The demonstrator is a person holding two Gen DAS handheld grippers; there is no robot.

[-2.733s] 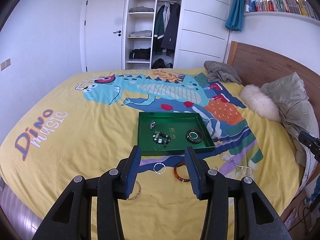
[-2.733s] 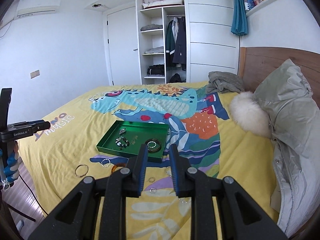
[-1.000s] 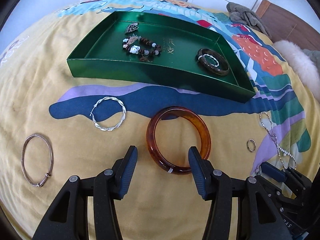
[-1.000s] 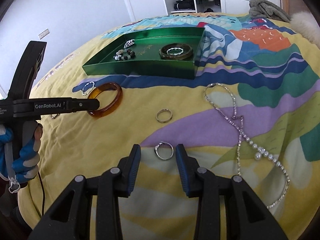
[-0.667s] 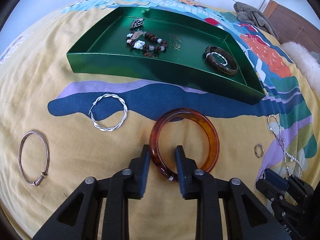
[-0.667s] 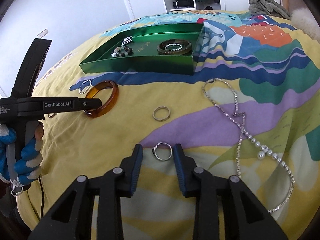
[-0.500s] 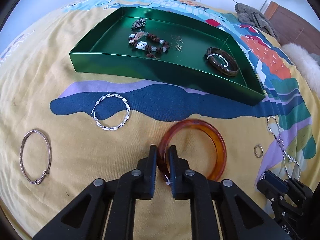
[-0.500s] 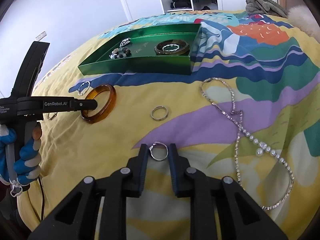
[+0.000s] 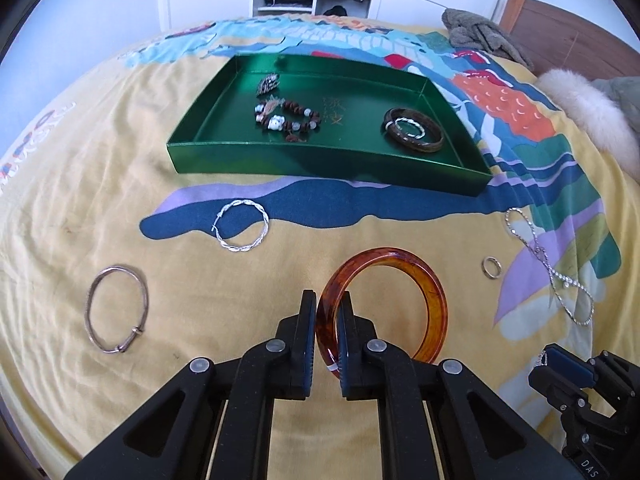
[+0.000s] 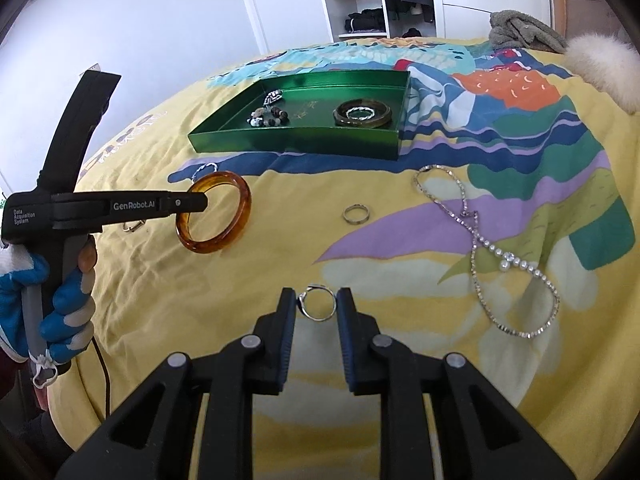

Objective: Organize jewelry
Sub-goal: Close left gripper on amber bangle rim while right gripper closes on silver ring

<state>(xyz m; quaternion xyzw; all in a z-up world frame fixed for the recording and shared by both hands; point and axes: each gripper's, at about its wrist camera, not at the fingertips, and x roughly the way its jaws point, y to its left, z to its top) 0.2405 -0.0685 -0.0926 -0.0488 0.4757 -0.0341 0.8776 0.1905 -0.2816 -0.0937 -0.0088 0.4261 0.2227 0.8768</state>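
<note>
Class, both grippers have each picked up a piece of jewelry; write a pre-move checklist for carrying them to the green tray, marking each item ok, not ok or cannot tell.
1. Left gripper shut on the amber bangle: ok.
2. Right gripper shut on the small ring: ok.
3. Bangle clear of the bedspread: ok.
4. Ring grip secure: cannot tell.
5. Green tray has bare floor left: ok.

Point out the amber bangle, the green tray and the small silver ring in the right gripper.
amber bangle (image 9: pixel 434 300), left wrist view, right side of its band.
green tray (image 9: pixel 320 160), left wrist view, near outer wall.
small silver ring (image 10: pixel 319 319), right wrist view, bottom of its band.
</note>
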